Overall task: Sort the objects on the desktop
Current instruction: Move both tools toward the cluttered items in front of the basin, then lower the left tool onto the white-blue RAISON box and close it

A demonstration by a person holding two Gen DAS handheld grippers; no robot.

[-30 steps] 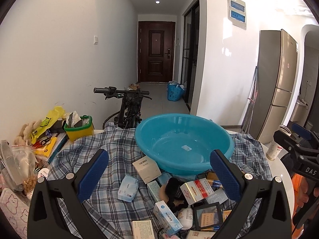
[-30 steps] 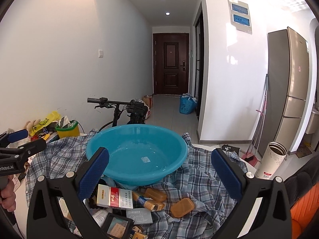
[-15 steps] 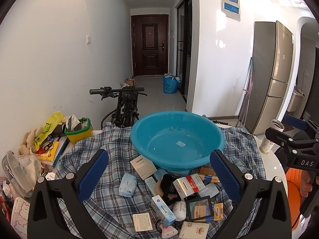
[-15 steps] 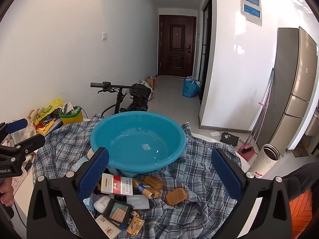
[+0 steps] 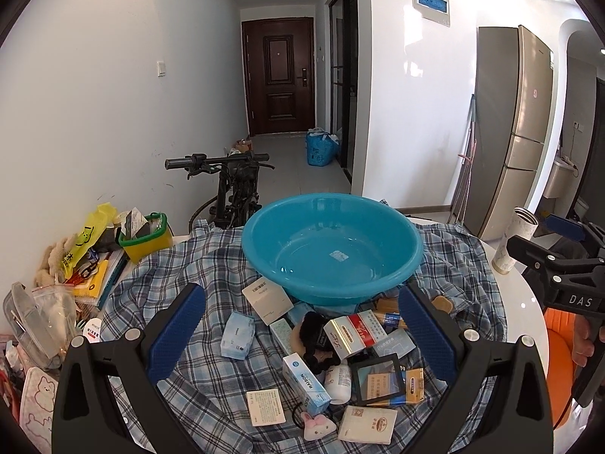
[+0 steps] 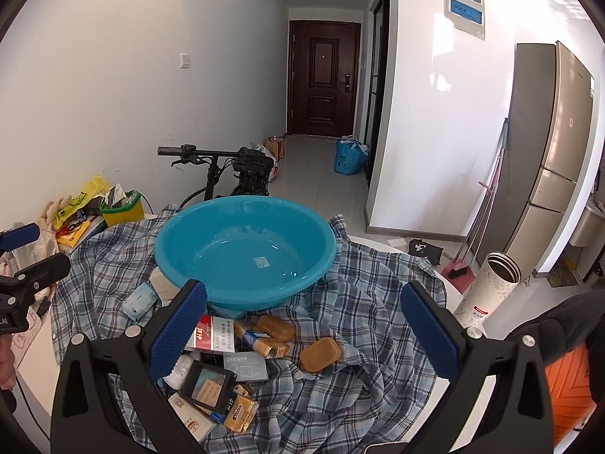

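Observation:
An empty blue basin (image 5: 332, 244) stands on a plaid cloth (image 5: 159, 280); it also shows in the right wrist view (image 6: 245, 247). In front of it lies a heap of small items: a red-and-white carton (image 5: 357, 331), a blue-and-white box (image 5: 305, 382), a tissue pack (image 5: 237, 335), a black framed case (image 5: 378, 380), a white bottle (image 5: 337, 378). The right wrist view shows brown soap bars (image 6: 319, 353) and the carton (image 6: 213, 338). My left gripper (image 5: 302, 325) is open and empty above the heap. My right gripper (image 6: 302, 325) is open and empty.
A green-rimmed yellow bin (image 5: 145, 236), snack bags and books crowd the table's left edge. A tall white cup (image 6: 487, 287) stands at the right edge. A bicycle (image 5: 230, 185) leans behind the table. A fridge (image 5: 510, 132) is at the right.
Both grippers have risen and pulled back, so more of the heap of items shows below. Both stay open and empty.

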